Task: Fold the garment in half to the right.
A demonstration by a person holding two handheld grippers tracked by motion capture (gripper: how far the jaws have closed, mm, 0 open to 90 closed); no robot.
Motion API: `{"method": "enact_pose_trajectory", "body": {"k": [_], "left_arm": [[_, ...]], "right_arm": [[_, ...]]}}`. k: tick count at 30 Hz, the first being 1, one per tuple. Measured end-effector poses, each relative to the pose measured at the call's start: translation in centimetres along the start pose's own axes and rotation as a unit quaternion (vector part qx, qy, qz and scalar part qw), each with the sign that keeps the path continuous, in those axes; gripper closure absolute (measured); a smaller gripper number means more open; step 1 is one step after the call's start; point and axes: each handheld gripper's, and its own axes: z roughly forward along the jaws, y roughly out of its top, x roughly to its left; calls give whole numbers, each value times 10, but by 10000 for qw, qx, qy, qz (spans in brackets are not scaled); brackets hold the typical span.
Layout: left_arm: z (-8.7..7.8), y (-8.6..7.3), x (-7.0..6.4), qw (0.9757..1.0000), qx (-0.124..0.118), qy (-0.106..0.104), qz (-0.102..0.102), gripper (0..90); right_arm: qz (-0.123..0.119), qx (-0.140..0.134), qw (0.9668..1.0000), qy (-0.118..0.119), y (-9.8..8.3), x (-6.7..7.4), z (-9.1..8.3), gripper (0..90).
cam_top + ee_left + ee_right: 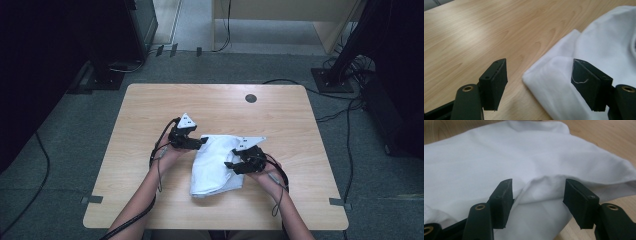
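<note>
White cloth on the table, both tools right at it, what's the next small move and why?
Probably close the right tool on the raised fold of the white cloth: that ridge sits between its open jaws, not yet pinched. The left tool is also open, with a cloth corner between its jaws, so it can grip next.

Light wooden table, rectangular with rounded corners, pale grain; a round dark hole near its far edge; small grey tabs at the two side edges near the front. Grey carpet floor around it. Black cables trailing over the floor at right. Black stand base at far left. Pale wooden furniture beyond the table.
</note>
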Motion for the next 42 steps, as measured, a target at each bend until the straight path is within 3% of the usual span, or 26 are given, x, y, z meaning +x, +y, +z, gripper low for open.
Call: {"method": "enact_pose_trajectory", "body": {"k": [6,9,21,27,34,42], "left_arm": [[14,-5,7,9998,60,169,-124,292],[16,-5,5,9998,41,189,-53,291],[20,5,2,9998,63,163,118,292],[30,4,2,9996,183,114,166,291],[34,-1,7,9997,181,138,101,291],[35,-8,13,9998,139,126,31,291]], "right_arm": [[139,123,9998,108,-10,-5,5,406],[142,89,9998,108,-11,-6,4,402],[-75,-264,9996,65,23,2,-4,403],[-136,-158,9998,58,32,2,14,401],[112,0,9999,89,19,-11,39,408],[113,-25,9999,111,5,-13,39,411]]}}
